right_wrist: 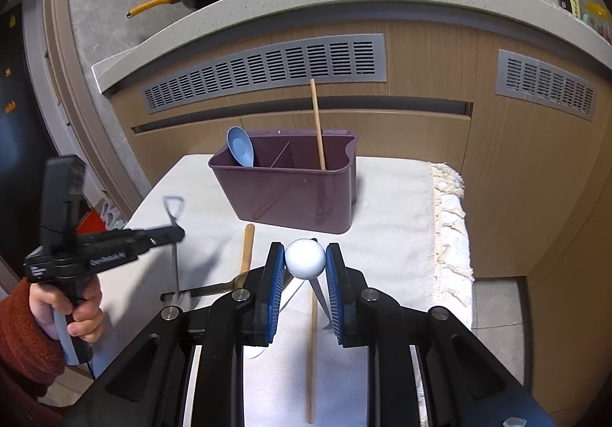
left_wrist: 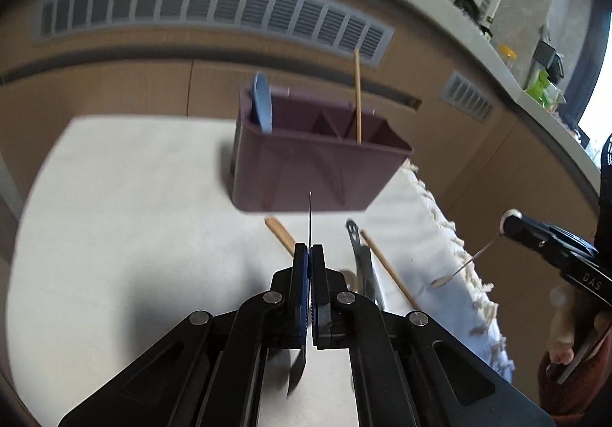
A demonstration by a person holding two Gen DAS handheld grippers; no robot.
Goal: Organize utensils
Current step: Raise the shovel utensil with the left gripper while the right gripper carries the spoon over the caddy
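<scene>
Fingers of the left gripper (left_wrist: 310, 255) are clamped on a thin utensil (left_wrist: 310, 214) seen edge-on, its long axis aimed straight ahead at the purple caddy (left_wrist: 306, 167) on the table (left_wrist: 114, 216). From the right wrist, the right gripper (right_wrist: 305, 262) pinches a white ball-ended utensil (right_wrist: 305, 258), with the caddy dead ahead and nearer this hand.

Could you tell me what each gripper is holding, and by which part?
The left gripper pinches a thin metal utensil on its shaft; the right gripper holds a small spoon by its white ball end.
</scene>
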